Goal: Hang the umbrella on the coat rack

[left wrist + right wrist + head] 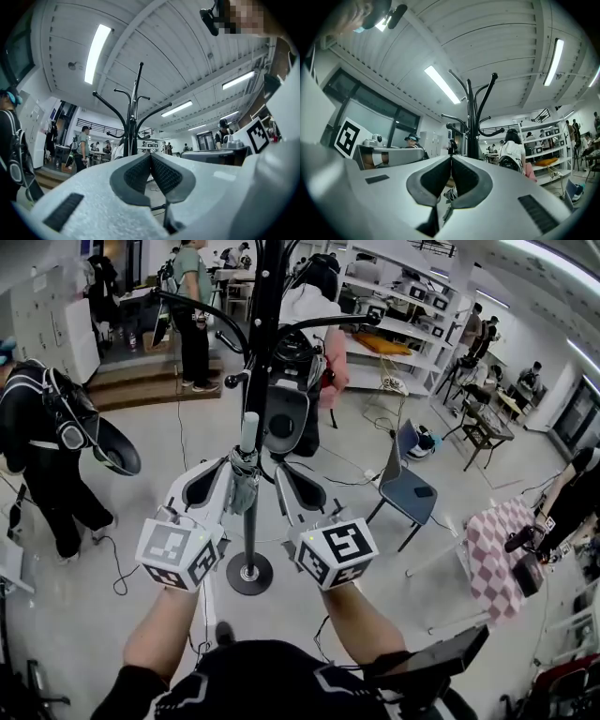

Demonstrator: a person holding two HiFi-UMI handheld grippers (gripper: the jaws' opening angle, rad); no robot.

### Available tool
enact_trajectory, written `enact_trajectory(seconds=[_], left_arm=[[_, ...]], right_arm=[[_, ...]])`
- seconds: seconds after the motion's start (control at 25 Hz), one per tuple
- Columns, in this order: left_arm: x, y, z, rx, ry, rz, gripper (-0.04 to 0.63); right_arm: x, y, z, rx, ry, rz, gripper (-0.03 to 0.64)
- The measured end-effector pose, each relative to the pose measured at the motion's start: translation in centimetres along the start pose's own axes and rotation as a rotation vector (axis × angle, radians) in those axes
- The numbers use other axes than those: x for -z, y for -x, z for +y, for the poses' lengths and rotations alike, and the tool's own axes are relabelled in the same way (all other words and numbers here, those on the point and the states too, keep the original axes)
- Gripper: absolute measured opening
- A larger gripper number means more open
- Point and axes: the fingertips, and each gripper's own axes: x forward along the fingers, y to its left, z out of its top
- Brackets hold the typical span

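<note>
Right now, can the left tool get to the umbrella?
Probably yes. The umbrella is right beside the tip of the left tool, with nothing between them. But its jaws are shut and would have to open first.

The coat rack (265,324) runs off the head view's upper edge, and what holds the umbrella (245,482) against its pole cannot be made out.

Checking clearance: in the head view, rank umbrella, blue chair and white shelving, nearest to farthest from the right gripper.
1. Umbrella, just left of the right gripper.
2. Blue chair, farther off to its right.
3. White shelving, far back at the right.
</note>
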Motion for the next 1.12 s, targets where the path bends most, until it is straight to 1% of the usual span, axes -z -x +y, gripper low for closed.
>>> enact_trajectory(seconds=[0.16, 0.28, 0.44, 0.52, 0.68, 0.76, 0.92, 1.12], left_arm=[[0.7, 2.4, -2.0, -0.028, 0.011, 0.022, 0.011], [1.3, 4.2, -3.5, -0.068, 0.011, 0.039, 0.011], [3.1, 6.2, -5.4, -0.119, 0.011, 0.085, 0.011], [3.6, 7.4, -6.3, -0.158, 0.006, 0.089, 0.011], [3.8, 9.7, -8.4, -0.239, -0.026, 0.103, 0.011], [3.9, 10.9, -8.7, -0.255, -0.040, 0.125, 0.011], [4.1, 12.5, -9.0, -0.277, -0.041, 0.155, 0.011], [4.2, 13.4, -10.0, -0.270, -0.019, 0.155, 0.011]], right_arm=[[-0.1, 2.7, 1.3, -0.048, 0.000, 0.003, 0.009], [0.1, 4.9, 2.2, -0.087, 0.024, 0.004, 0.009], [1.0, 7.6, 2.9, -0.142, 0.050, 0.013, 0.009], [1.4, 8.8, 2.9, -0.164, 0.033, 0.012, 0.009], [2.0, 10.7, 2.7, -0.193, -0.026, 0.012, 0.009], [2.3, 11.2, 2.8, -0.198, -0.052, 0.015, 0.009], [2.8, 12.1, 3.0, -0.198, -0.088, 0.021, 0.009], [2.4, 13.3, 3.6, -0.206, -0.061, 0.013, 0.009]])
